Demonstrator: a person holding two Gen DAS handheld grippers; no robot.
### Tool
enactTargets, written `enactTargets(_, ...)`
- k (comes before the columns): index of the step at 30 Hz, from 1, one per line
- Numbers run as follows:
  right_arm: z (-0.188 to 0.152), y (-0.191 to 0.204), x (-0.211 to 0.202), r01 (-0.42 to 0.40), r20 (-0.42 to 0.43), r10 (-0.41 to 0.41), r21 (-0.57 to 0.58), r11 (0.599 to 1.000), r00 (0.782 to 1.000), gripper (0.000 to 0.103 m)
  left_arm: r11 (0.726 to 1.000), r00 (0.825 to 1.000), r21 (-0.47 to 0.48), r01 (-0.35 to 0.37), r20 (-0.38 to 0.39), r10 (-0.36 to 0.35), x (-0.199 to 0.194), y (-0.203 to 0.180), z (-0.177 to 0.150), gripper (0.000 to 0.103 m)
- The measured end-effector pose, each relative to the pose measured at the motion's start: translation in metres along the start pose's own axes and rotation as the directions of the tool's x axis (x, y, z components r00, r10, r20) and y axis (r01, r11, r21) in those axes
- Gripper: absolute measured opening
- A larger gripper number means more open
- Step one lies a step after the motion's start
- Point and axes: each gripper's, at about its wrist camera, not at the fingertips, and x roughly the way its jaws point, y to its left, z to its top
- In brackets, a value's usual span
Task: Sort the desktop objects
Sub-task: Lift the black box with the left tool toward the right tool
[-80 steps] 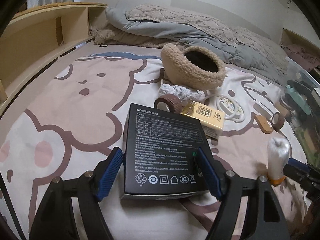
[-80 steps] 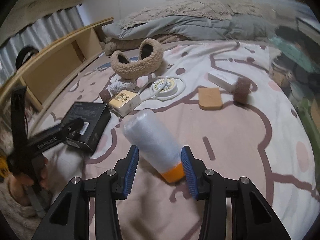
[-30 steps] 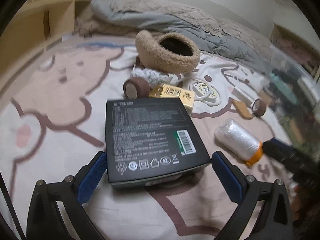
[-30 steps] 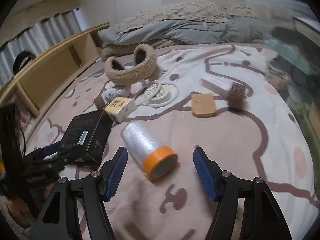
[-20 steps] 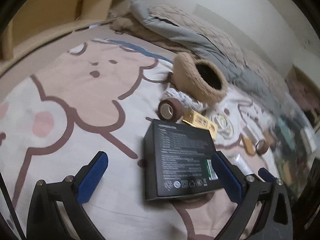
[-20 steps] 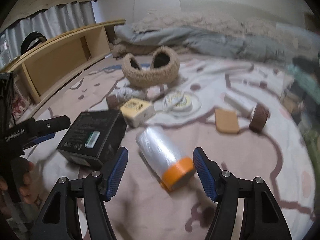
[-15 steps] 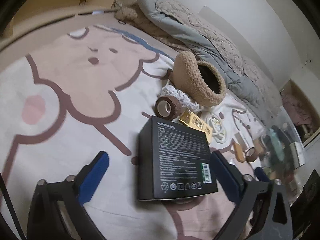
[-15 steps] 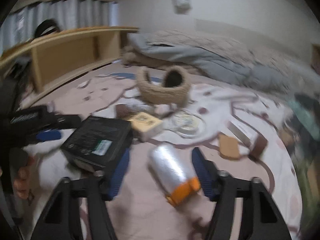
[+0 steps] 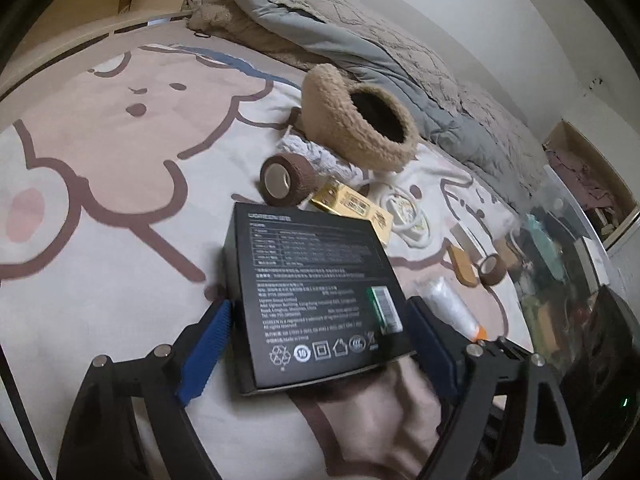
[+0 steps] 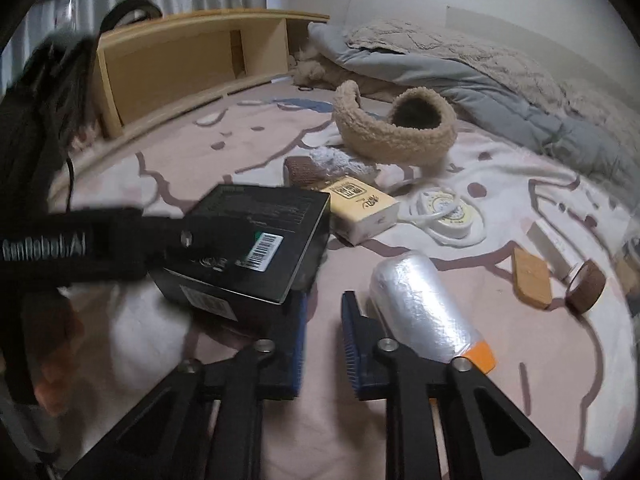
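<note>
honestly, the worry sits at the left: the left gripper (image 9: 316,344) straddles the black box (image 9: 316,292) on the bed (image 9: 100,160), its pads spread wider than the box and seemingly just clear of its sides, so a careless close on the soft bedding could skew the box or nudge it into the yellow box (image 9: 352,210) just beyond. the black box lies flat, label up, its long axis running away from the gripper toward the brown tape roll (image 9: 286,179). further right, the right gripper (image 10: 322,338) has its pads nearly together on nothing, beside the film roll (image 10: 424,308), which lies on its side, orange end toward the camera; a bump would roll it.
</note>
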Motion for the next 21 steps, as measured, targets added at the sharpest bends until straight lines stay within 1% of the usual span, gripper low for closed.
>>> enactTargets(2, -0.003, -0.007, -0.005, -0.034, -0.005, 0.034, 0.062, 0.998, 0.999, 0.016, 0.999, 1.0, -0.019, 0.03, -0.004, -0.03, -0.005, -0.001, -0.003, 0.086)
enactTargets(4, -0.011, -0.012, -0.011, -0.066, -0.023, 0.07, 0.13, 0.989, 0.997, 0.016, 0.999, 0.999, -0.006, 0.054, -0.002, -0.054, -0.012, -0.006, -0.009, 0.086)
enactTargets(6, -0.024, -0.015, -0.018, -0.111, -0.038, 0.12, 0.191, 0.975, 0.992, 0.016, 0.998, 0.998, 0.004, 0.058, 0.005, -0.058, -0.02, -0.01, -0.017, 0.086)
enactTargets(7, -0.029, -0.014, -0.021, -0.12, -0.046, 0.132, 0.207, 0.971, 0.99, 0.016, 0.998, 0.998, 0.008, 0.057, 0.005, -0.057, -0.023, -0.012, -0.022, 0.086)
enactTargets(10, -0.039, -0.005, -0.032, -0.132, -0.063, 0.149, 0.217, 0.967, 0.987, 0.016, 0.999, 0.999, 0.025, 0.033, 0.004, -0.034, -0.031, -0.017, -0.034, 0.086)
enactTargets(12, -0.042, 0.002, -0.038, -0.143, -0.068, 0.161, 0.213, 0.966, 0.985, 0.016, 0.999, 1.0, 0.043, -0.001, 0.011, 0.001, -0.036, -0.019, -0.042, 0.086)
enactTargets(14, -0.046, 0.01, -0.046, -0.174, -0.06, 0.192, 0.22, 0.96, 0.98, 0.016, 0.998, 0.999, 0.058, -0.034, 0.022, 0.033, -0.04, -0.019, -0.047, 0.087)
enactTargets(16, -0.052, 0.018, -0.05, -0.213, -0.063, 0.232, 0.224, 0.951, 0.971, 0.016, 0.997, 0.999, 0.06, -0.046, 0.024, 0.044, -0.041, -0.016, -0.05, 0.097)
enactTargets(19, -0.056, 0.029, -0.052, -0.208, -0.08, 0.228, 0.206, 0.956, 0.97, 0.016, 0.996, 0.998, 0.076, -0.056, 0.013, 0.056, -0.042, -0.016, -0.05, 0.1)
enactTargets(21, -0.057, 0.028, -0.056, -0.208, -0.073, 0.228, 0.22, 0.953, 0.971, 0.016, 0.992, 0.997, 0.105, -0.07, 0.032, 0.067, -0.046, -0.02, -0.051, 0.102)
